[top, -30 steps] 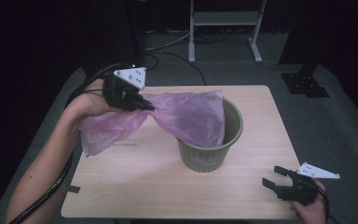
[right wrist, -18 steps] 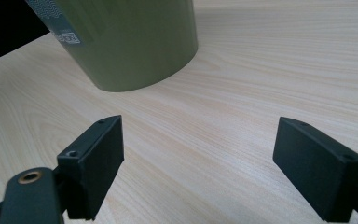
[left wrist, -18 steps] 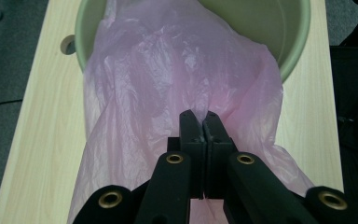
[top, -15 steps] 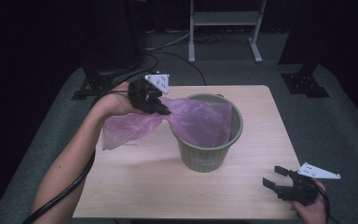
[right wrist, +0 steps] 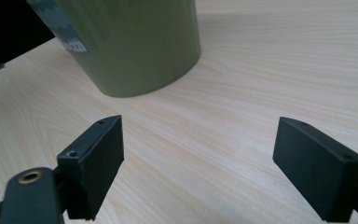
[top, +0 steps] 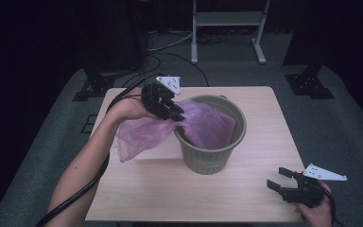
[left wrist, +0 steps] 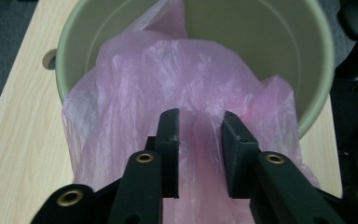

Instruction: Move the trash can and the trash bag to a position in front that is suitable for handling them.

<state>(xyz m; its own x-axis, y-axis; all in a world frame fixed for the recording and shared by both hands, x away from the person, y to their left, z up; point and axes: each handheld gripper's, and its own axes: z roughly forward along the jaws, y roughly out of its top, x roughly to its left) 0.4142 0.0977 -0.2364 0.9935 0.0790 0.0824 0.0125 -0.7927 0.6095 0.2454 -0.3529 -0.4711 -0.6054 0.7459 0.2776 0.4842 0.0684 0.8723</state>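
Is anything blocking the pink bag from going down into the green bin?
Nothing visible does. The pink bag already drapes over the near rim of the green bin and part of it lies inside. The bin's mouth is open. The left gripper has just been opening, with the bag's film between its jaws but not pressed.

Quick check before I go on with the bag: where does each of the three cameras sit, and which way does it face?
High view: above the near table edge, facing forward and down; both forearms, left gripper and right gripper show.
Left gripper view: on the left gripper, looking past its parted jaws at the pink bag draped into the green bin.
Right gripper view: on the right gripper, low over the table, jaws wide apart.
Shared: all three show the bin.
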